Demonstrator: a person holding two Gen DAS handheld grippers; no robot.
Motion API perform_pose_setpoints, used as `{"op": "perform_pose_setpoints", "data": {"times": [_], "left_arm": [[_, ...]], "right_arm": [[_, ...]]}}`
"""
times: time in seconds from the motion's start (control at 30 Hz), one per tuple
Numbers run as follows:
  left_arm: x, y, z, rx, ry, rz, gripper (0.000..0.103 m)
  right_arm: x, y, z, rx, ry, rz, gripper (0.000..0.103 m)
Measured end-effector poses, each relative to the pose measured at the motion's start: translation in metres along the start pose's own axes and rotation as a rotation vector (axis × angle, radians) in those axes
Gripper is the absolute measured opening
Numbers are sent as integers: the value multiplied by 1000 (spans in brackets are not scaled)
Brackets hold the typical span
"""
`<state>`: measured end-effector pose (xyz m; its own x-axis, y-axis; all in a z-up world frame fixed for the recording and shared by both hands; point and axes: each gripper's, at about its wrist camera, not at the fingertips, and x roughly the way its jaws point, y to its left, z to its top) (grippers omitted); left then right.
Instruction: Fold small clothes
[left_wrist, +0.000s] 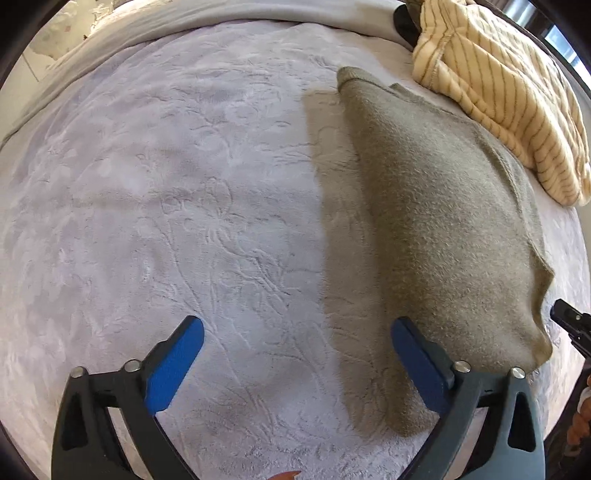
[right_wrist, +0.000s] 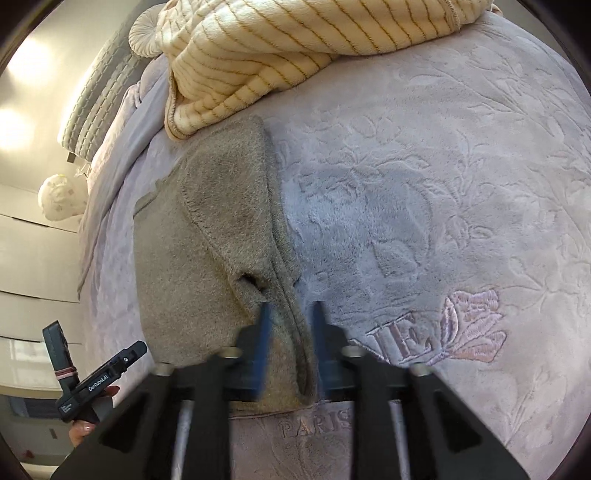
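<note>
An olive-grey fleece garment (left_wrist: 443, 229) lies folded on the lilac embossed bedspread (left_wrist: 184, 184), to the right in the left wrist view. My left gripper (left_wrist: 295, 332) is open and empty, just above the bedspread; its right finger is at the garment's near left edge. In the right wrist view the garment (right_wrist: 207, 236) lies left of centre. My right gripper (right_wrist: 291, 314) is nearly shut, its blue fingers (right_wrist: 264, 332) on either side of the garment's near right hem, which is bunched between them. Part of the right gripper (left_wrist: 570, 325) shows at the right edge of the left wrist view.
A cream striped fleece garment (left_wrist: 498, 92) lies crumpled at the far end of the bed, touching the olive one; it also shows in the right wrist view (right_wrist: 280, 55). The bedspread (right_wrist: 443, 221) bears embroidered lettering and a rose (right_wrist: 469, 321). The bed's left edge drops to a pale floor (right_wrist: 37, 258).
</note>
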<state>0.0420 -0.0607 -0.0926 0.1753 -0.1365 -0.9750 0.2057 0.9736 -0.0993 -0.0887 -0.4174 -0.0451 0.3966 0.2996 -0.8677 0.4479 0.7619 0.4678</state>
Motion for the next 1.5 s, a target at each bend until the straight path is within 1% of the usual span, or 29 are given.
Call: {"op": "perform_pose_setpoints", "data": {"times": [0.03,0.07,0.17,0.27,0.47,0.67,0.73,0.87,1.03,1.1,1.13,1.17,1.2,1.23,1.27,1.33,1.37,1.5], "left_arm": [[1,0,1,1,-2,3,102],[1,-1,1,4,0,7,102],[4,-5,4,14,8,19,102],[7,-8,7,14,15,25,102],[12,-14,14,7,24,42,102],[15,-12,21,-28,30,66,102],[16,-9,24,-46,30,61,102],[19,-2,37,-70,42,1,102],[15,-3,52,-95,3,-52,102],[16,-10,59,-96,-8,-67,102],[19,-15,67,-95,-11,-73,102],[20,-20,72,-95,-14,-76,102],[23,-21,75,-96,-17,-79,102],[25,-25,80,-97,-22,-86,102],[23,-34,77,-98,-26,-88,102],[24,-40,83,-96,-35,-88,102],[25,-44,84,-90,-39,-87,102],[27,-53,86,-57,-45,-82,102]], "right_arm": [[-1,0,1,4,-4,-1,51],[-1,-1,3,6,-7,0,57],[1,-2,8,9,3,4,58],[5,-2,12,7,17,12,61],[11,-5,20,4,42,21,62],[16,-10,33,10,61,53,63],[17,-12,39,12,67,68,63],[22,-15,53,14,71,95,63],[31,-6,72,-28,61,174,63],[44,1,80,-43,85,202,62],[50,3,83,-43,95,218,61],[55,6,85,-47,104,232,44],[61,10,87,-59,114,231,13],[65,16,88,-84,123,205,8],[65,22,88,-111,118,189,8],[58,33,87,-183,93,150,8],[56,34,86,-195,88,136,8],[70,16,87,-155,131,106,8]]}}
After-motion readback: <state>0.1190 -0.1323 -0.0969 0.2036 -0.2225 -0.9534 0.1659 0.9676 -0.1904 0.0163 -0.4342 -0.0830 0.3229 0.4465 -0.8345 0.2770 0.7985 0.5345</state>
